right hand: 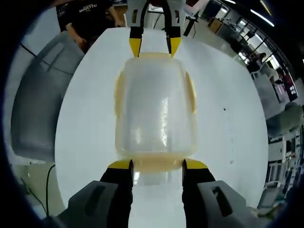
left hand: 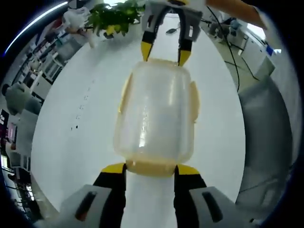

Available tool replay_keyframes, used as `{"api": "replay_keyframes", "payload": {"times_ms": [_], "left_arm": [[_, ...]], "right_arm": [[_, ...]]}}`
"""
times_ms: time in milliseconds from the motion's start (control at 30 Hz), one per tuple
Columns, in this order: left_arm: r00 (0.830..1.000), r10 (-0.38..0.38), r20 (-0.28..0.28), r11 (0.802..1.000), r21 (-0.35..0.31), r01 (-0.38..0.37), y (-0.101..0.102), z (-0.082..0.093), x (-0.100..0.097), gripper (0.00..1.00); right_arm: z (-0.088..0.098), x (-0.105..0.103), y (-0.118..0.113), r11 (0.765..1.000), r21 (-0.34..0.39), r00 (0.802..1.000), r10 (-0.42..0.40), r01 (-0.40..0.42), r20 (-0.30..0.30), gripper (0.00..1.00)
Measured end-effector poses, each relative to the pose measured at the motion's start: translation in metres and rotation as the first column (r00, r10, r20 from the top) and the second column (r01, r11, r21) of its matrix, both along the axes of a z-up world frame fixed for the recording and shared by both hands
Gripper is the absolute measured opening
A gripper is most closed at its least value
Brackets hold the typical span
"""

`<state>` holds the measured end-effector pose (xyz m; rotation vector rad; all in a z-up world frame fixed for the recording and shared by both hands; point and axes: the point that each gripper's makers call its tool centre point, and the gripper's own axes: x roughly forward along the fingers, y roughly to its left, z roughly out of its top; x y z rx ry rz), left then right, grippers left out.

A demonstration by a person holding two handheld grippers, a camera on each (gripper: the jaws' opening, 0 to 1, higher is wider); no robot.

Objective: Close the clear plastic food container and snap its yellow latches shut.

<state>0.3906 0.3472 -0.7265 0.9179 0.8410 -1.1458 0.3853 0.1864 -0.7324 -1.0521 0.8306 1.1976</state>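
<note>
Yellow-tipped, the left gripper is sitting spread at one end latch of the clear plastic food container on the white table; opposite, the right gripper is spread likewise. It looks light, slick, rigid: press latches, not walls.

We see a white table in an open-plan room with ceiling strip lights. A green plant stands at its edge, a grey chair sits alongside, and desks lie beyond.
</note>
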Motion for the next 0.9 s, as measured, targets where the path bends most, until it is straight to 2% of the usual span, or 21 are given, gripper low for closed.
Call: {"api": "replay_keyframes", "payload": {"times_ms": [233, 533, 700, 900], "left_arm": [[1.000, -0.017, -0.015, 1.000, -0.023, 0.017, -0.037, -0.005, 0.003, 0.33], [0.999, -0.042, -0.031, 0.999, -0.011, 0.042, -0.077, -0.027, 0.009, 0.33], [0.998, -0.044, -0.053, 0.999, 0.013, 0.045, -0.086, -0.042, 0.011, 0.33], [0.995, -0.044, -0.089, 0.998, 0.030, 0.047, -0.088, -0.048, 0.009, 0.33]], "right_arm": [[-0.007, 0.005, -0.037, 1.000, -0.024, 1.000, -0.020, 0.019, -0.013, 0.37], [-0.024, 0.006, -0.075, 0.997, -0.063, 0.998, -0.037, 0.034, -0.043, 0.37], [-0.037, 0.005, -0.085, 0.997, -0.074, 0.997, -0.038, 0.033, -0.073, 0.37], [-0.049, 0.000, -0.089, 0.997, -0.070, 0.993, -0.036, 0.029, -0.114, 0.37]]}}
